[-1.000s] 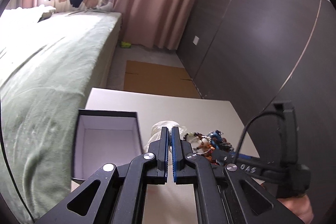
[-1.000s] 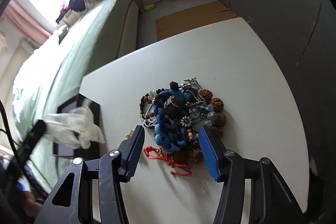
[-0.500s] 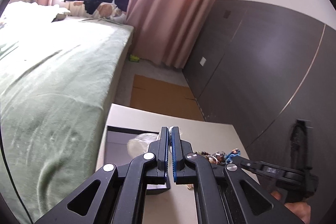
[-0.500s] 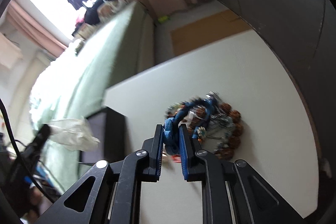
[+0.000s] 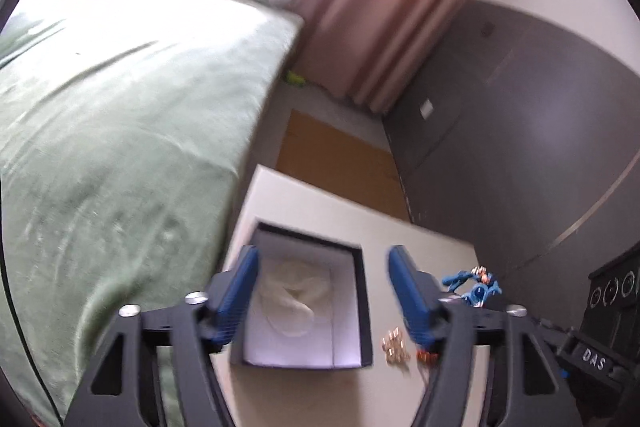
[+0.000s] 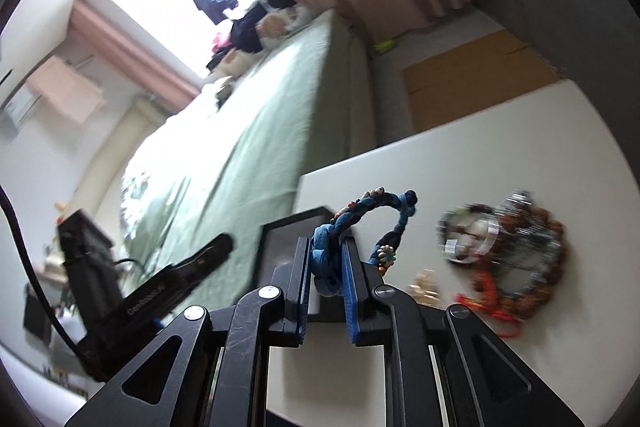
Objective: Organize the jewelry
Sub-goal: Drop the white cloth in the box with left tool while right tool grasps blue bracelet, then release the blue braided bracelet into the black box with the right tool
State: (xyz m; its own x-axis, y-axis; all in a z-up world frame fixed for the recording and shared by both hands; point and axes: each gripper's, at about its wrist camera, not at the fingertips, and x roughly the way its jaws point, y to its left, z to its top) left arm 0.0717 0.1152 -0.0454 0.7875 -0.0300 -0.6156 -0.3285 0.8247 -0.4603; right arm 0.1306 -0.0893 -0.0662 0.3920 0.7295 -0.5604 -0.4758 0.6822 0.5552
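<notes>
My left gripper (image 5: 322, 291) is open above a black box (image 5: 360, 307) with a white lining. A crumpled white plastic bag (image 5: 298, 293) lies inside the box. My right gripper (image 6: 326, 267) is shut on a blue braided bracelet (image 6: 360, 217) and holds it lifted above the white table (image 6: 500, 147), near the box's corner (image 6: 296, 223). The bracelet also shows in the left wrist view (image 5: 472, 285). A pile of beaded jewelry (image 6: 508, 251) lies on the table to the right of my right gripper. Small gold pieces (image 5: 394, 345) lie beside the box.
A bed with a green cover (image 5: 120, 127) runs along the table's left side. A dark wardrobe wall (image 5: 520, 127) stands on the right. Cardboard (image 5: 340, 167) lies on the floor beyond the table. Pink curtains (image 5: 380, 7) hang at the back.
My left gripper opened and let the white bag drop into the box. My right gripper closed on the blue bracelet and lifted it off the pile towards the box.
</notes>
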